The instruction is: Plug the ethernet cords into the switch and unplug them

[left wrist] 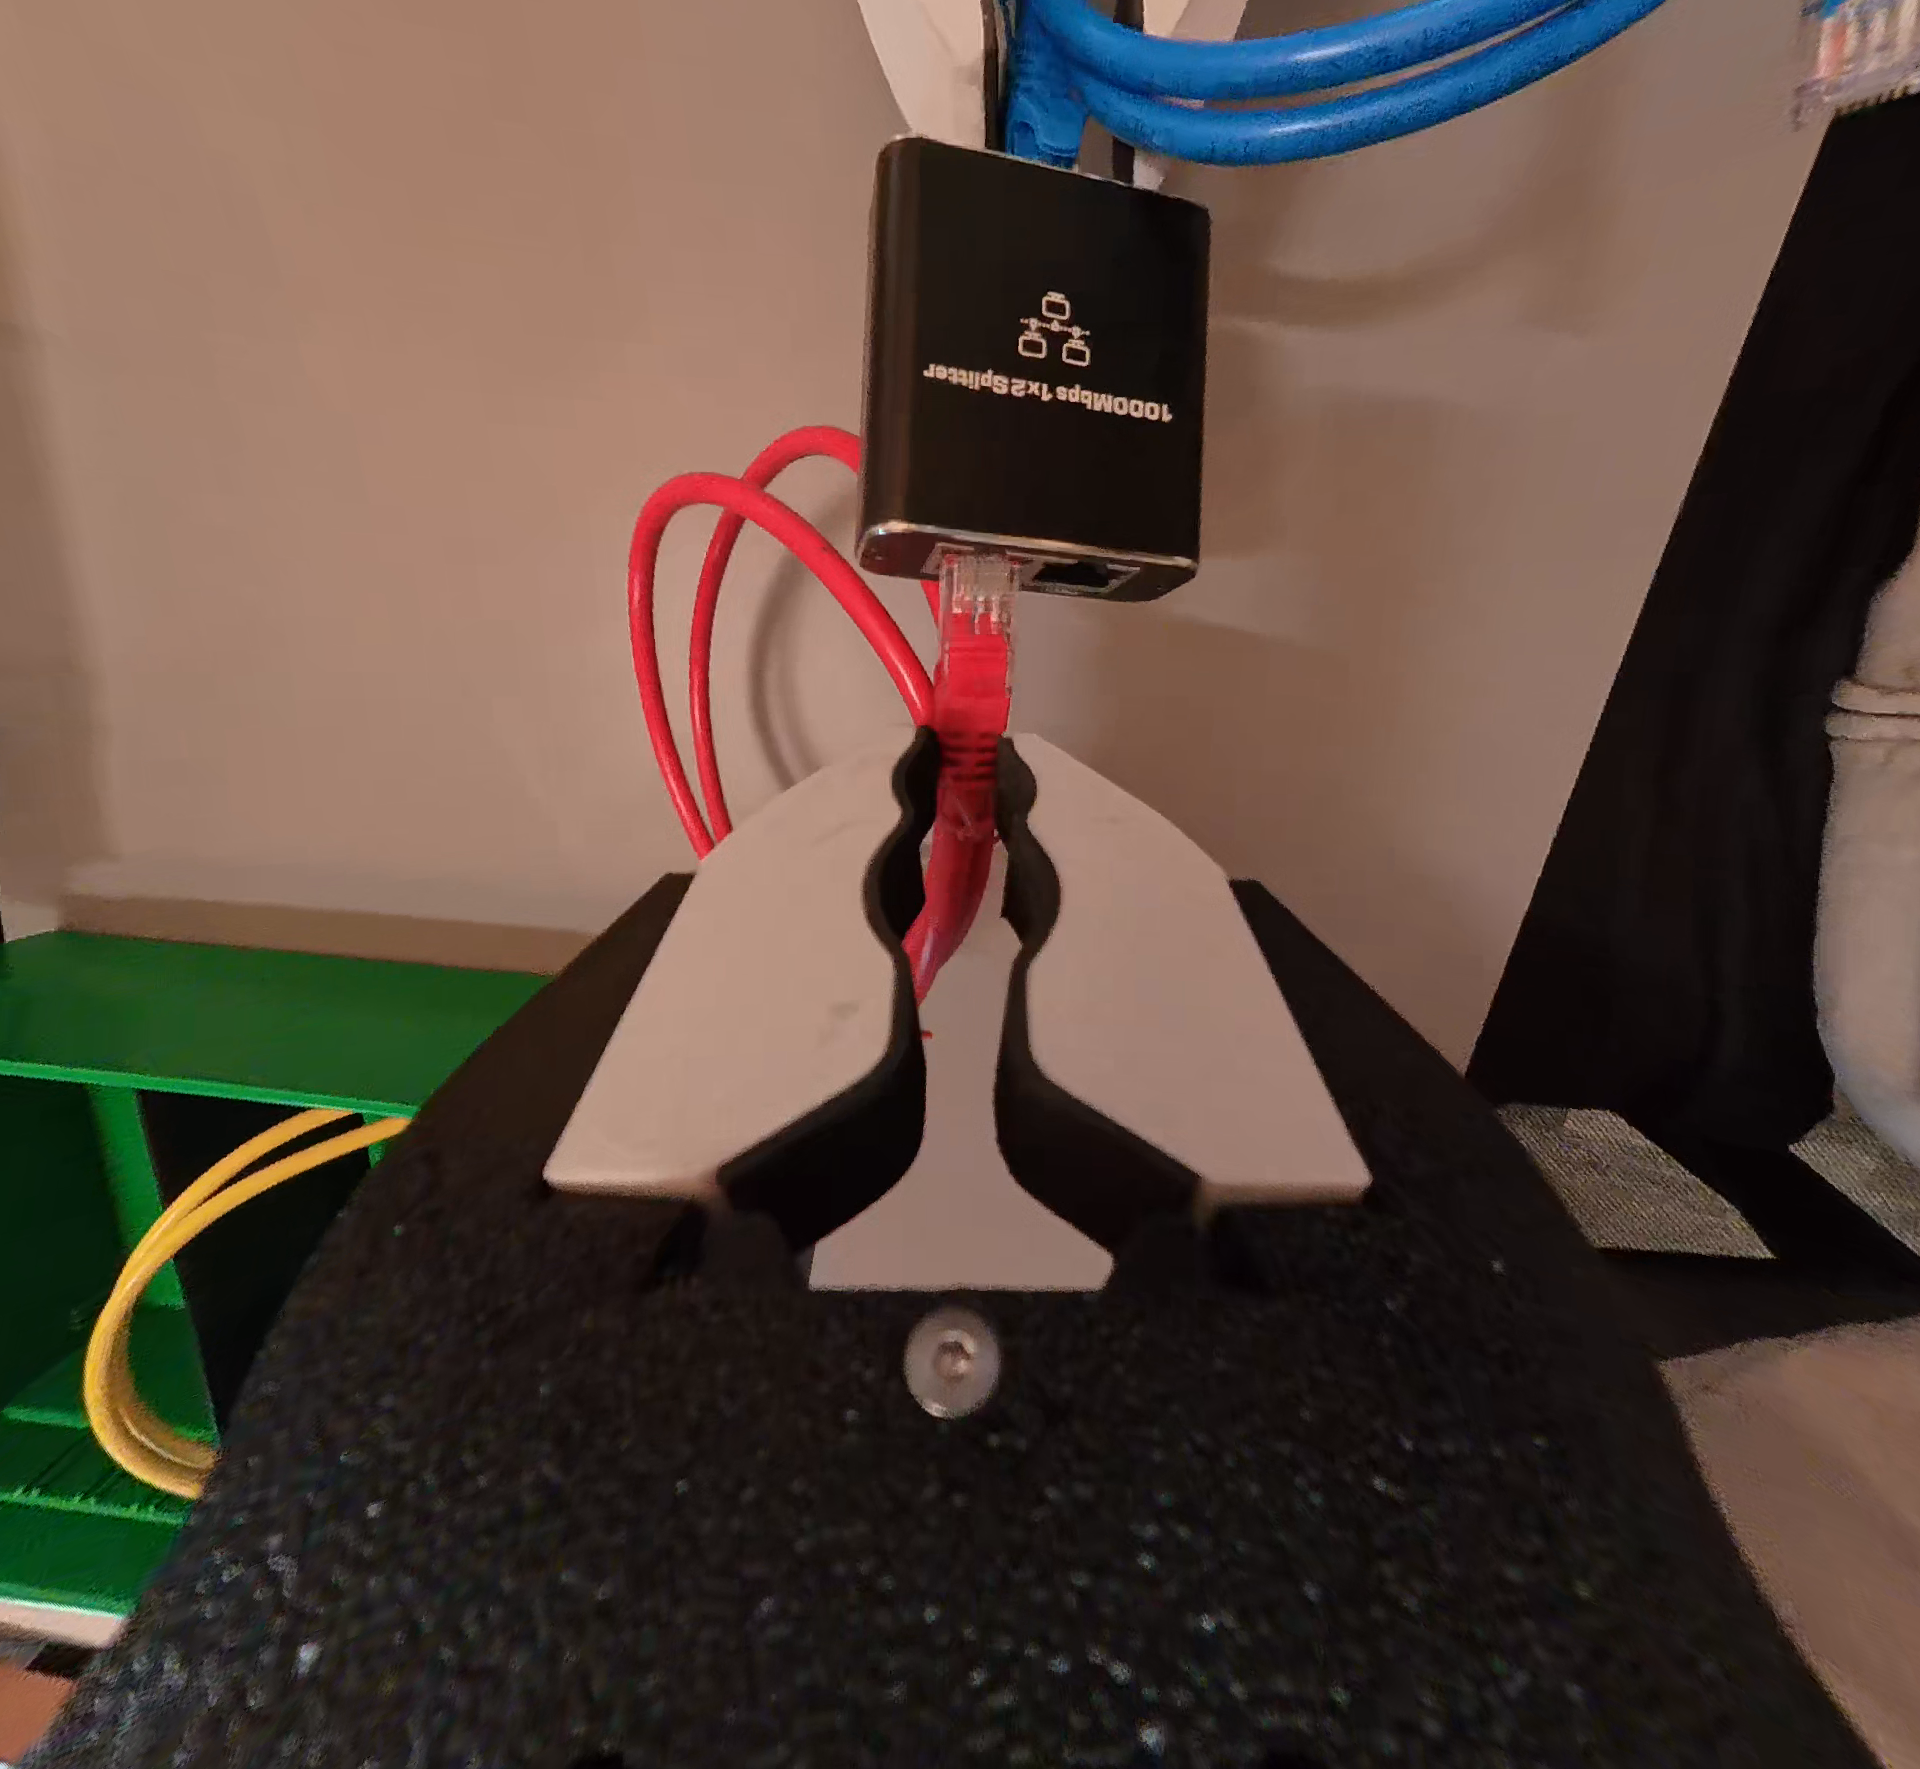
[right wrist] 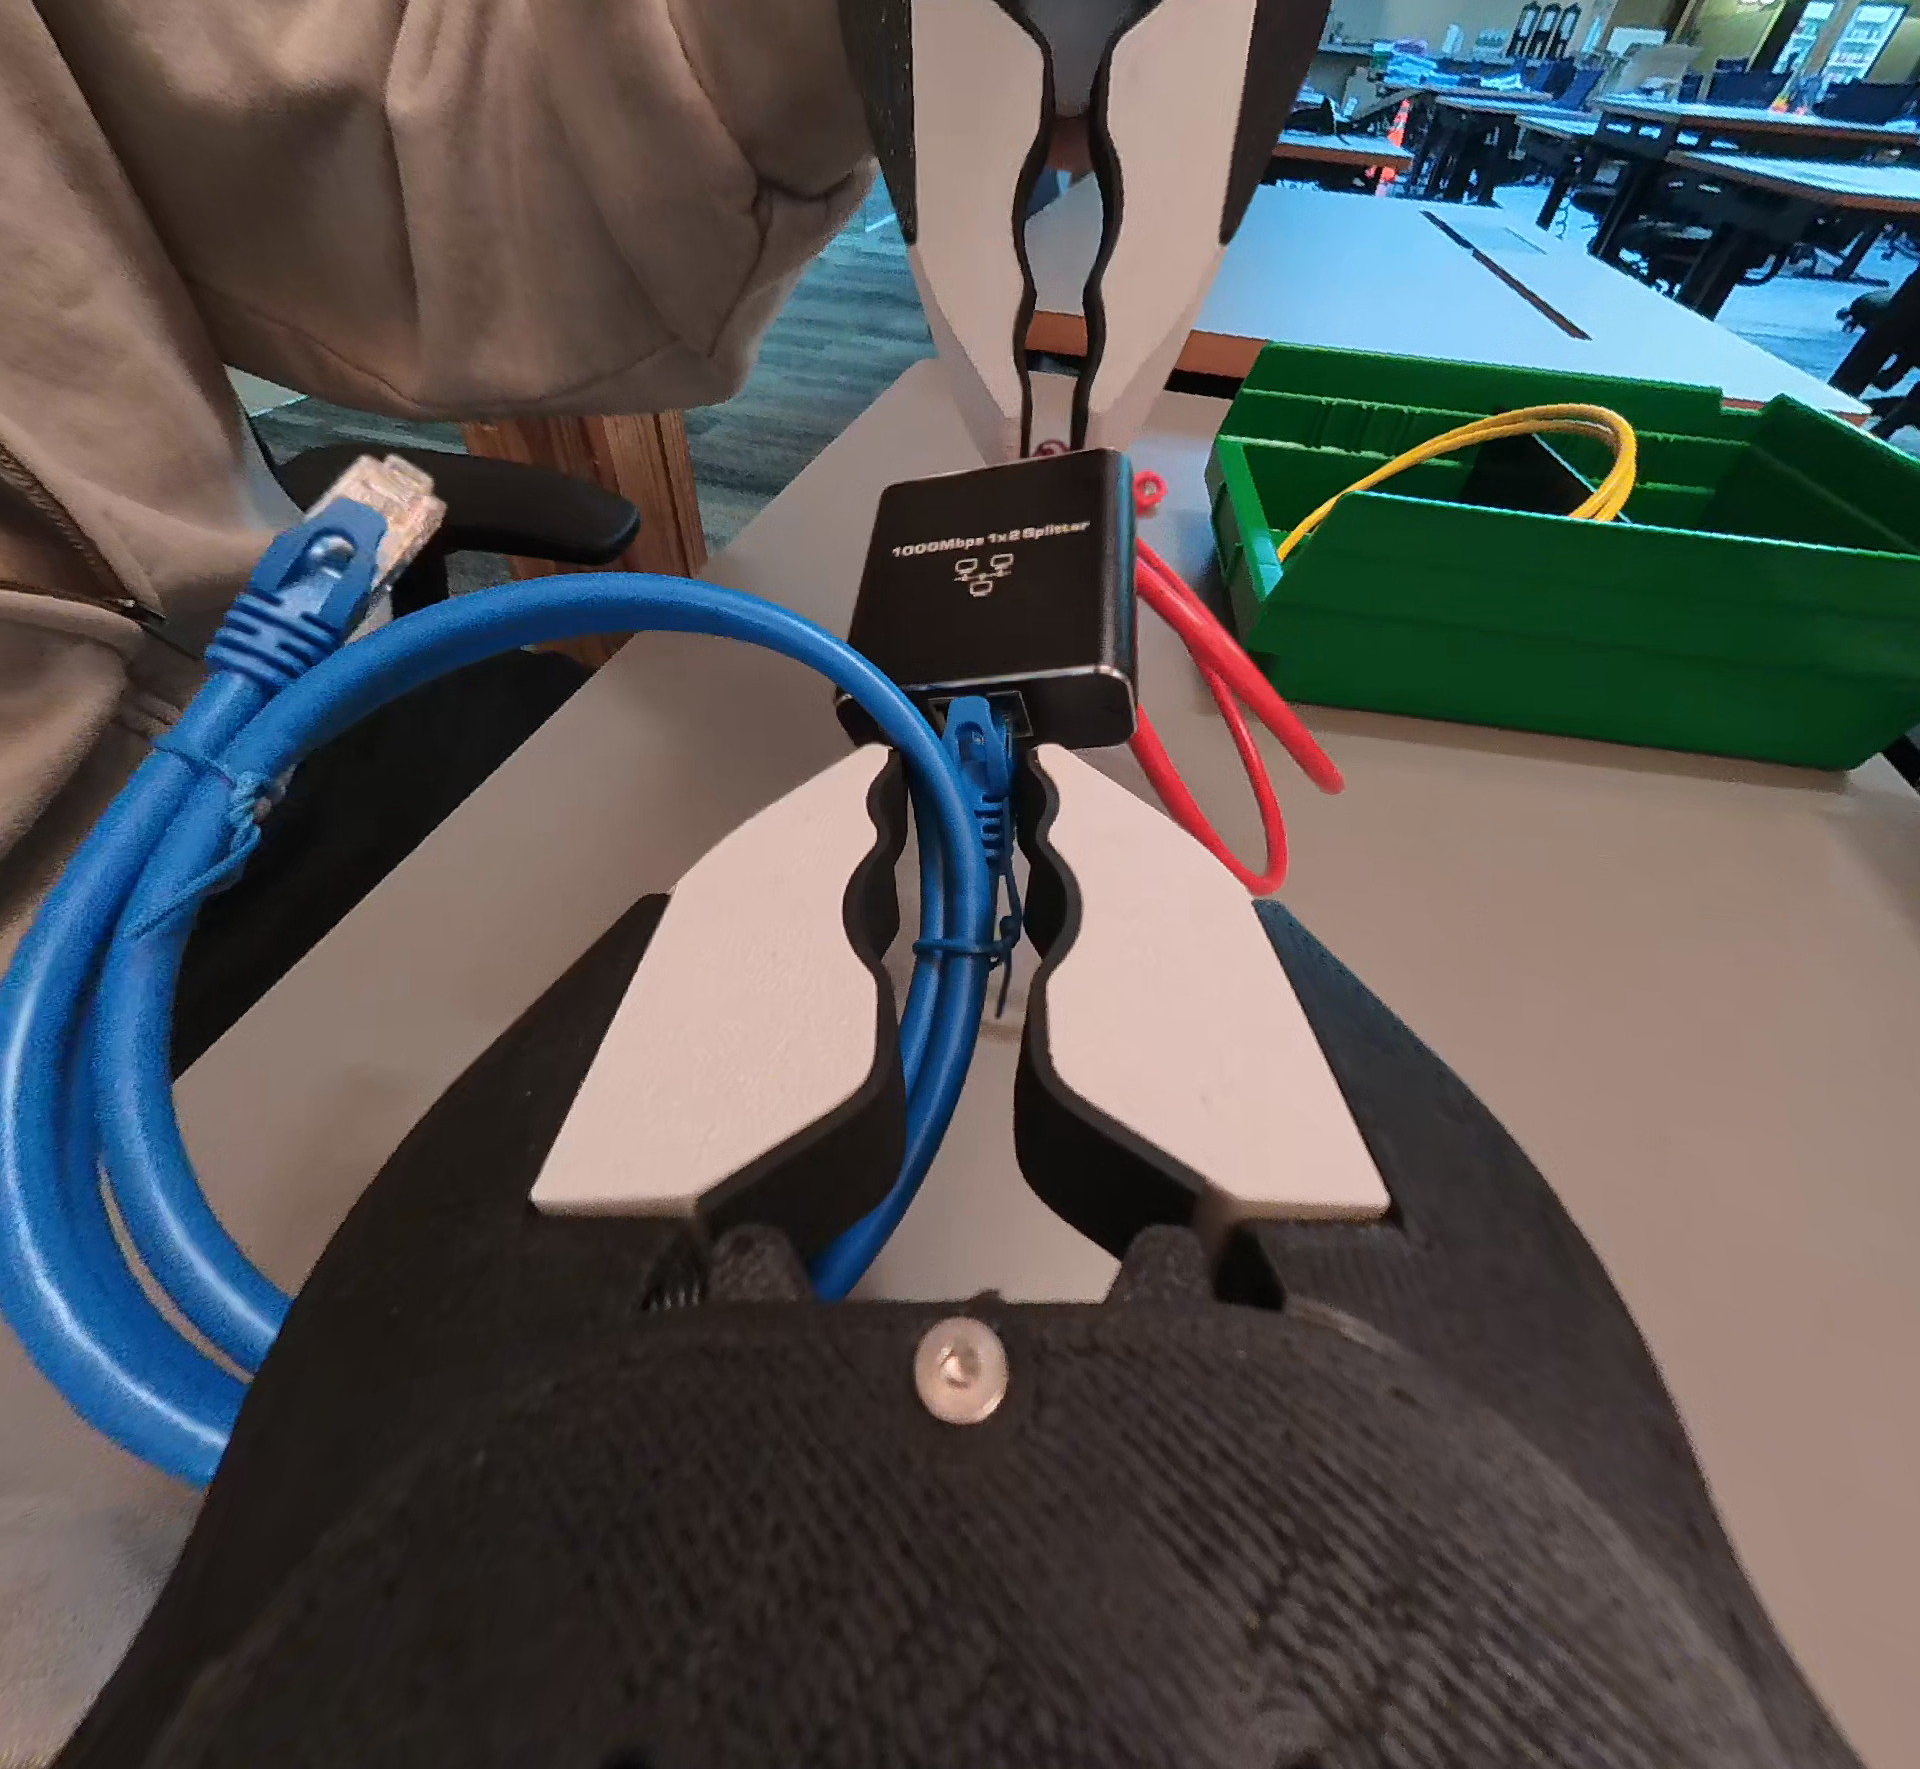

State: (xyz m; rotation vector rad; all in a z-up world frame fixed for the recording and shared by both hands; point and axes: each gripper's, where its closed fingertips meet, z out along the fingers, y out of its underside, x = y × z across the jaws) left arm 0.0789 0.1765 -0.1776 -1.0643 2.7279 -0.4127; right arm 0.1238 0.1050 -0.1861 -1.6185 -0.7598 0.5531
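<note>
Left gripper (left wrist: pixel 961 763): pinching red plug (left wrist: pixel 975 639) at switch (left wrist: pixel 1039 358) port mouth. Right gripper (right wrist: pixel 961 784): pinching blue plug (right wrist: pixel 982 763), seated opposite. Risk: skewed push jams plug; switch shifts.

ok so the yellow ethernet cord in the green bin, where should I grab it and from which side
Probably from above, on the arched loop of the yellow cord where it rises over the divider of the green bin. That span stands clear of the walls, so jaws could straddle it; its plugs are hidden, and the bin's sides block a sideways approach.
</note>
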